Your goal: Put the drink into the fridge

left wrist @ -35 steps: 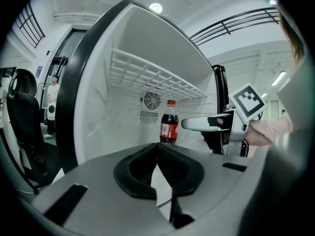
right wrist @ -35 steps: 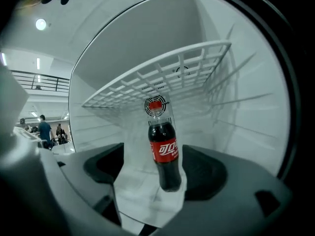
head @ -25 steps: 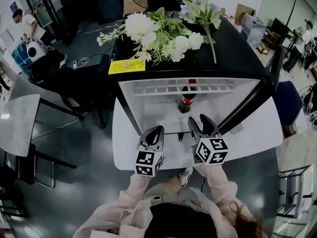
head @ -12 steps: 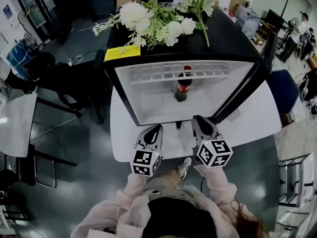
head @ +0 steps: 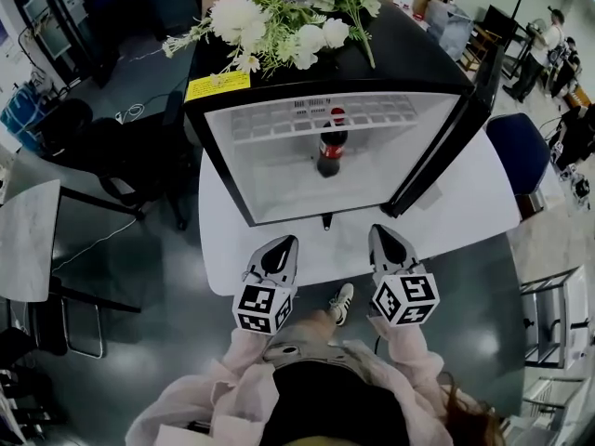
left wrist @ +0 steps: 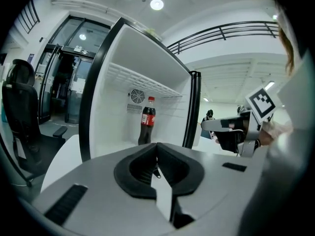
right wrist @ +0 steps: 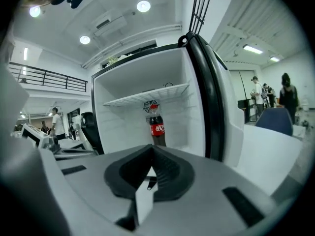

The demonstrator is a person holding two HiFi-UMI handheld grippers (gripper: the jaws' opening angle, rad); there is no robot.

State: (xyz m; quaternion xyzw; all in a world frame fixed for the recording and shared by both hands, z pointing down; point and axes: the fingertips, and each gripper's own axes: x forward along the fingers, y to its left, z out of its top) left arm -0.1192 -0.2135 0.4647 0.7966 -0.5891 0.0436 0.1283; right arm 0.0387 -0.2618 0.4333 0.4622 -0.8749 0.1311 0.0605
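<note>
red-capped bottle (head: 331,143) now sits in the fridge (head: 279,191); right gripper (head: 382,232) just clenched empty, left gripper (head: 285,242) clenched, both drawn back.

Cola bottle (head: 331,147): dark contents, red cap, red label. Standing upright on floor of fridge (head: 423,68), near back wall, beneath white wire shelf (head: 270,124). Fridge: black shell, white interior, door (head: 437,151) swung wide open on right side in head view.

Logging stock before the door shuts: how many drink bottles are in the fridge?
1. The cola bottle stands upright on the fridge floor, toward the back, under the wire shelf. The door pockets show only partly.
</note>
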